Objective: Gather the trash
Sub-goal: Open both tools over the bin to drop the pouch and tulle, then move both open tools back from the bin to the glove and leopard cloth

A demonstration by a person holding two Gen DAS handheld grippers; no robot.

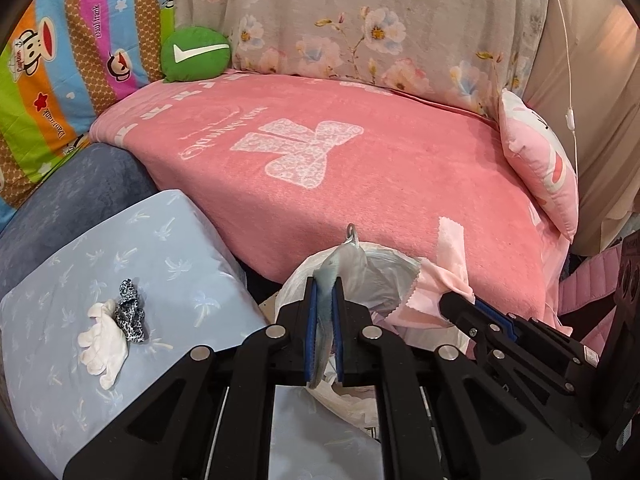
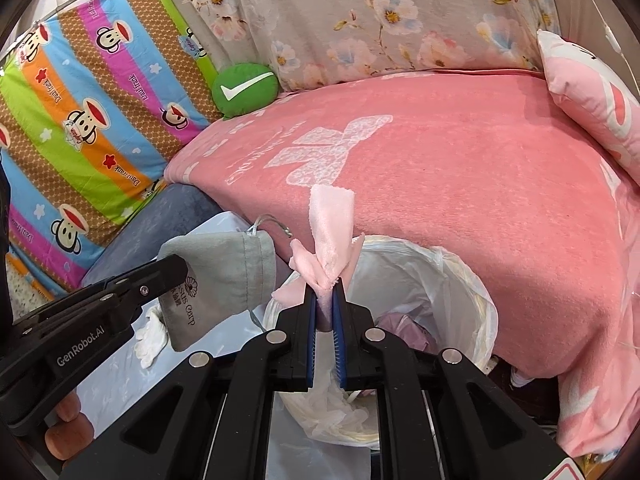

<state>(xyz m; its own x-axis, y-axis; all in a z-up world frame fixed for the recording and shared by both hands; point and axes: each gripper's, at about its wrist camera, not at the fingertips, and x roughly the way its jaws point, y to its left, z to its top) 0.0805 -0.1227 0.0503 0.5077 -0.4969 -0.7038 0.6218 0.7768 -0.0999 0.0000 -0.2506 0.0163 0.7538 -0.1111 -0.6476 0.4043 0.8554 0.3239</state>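
The left gripper (image 1: 325, 312) pinches a grey pouch (image 2: 224, 280) and the right gripper (image 2: 325, 312) a pink rag (image 2: 332, 240), both over the lined bin (image 2: 476, 280) (ready, probably, for dropping).

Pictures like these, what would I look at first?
Probably the big pink blanket covering the sofa. In front of it, the right gripper pinches a pale pink cloth above the white-lined trash bin, while the left gripper squeezes a grey pouch beside it.
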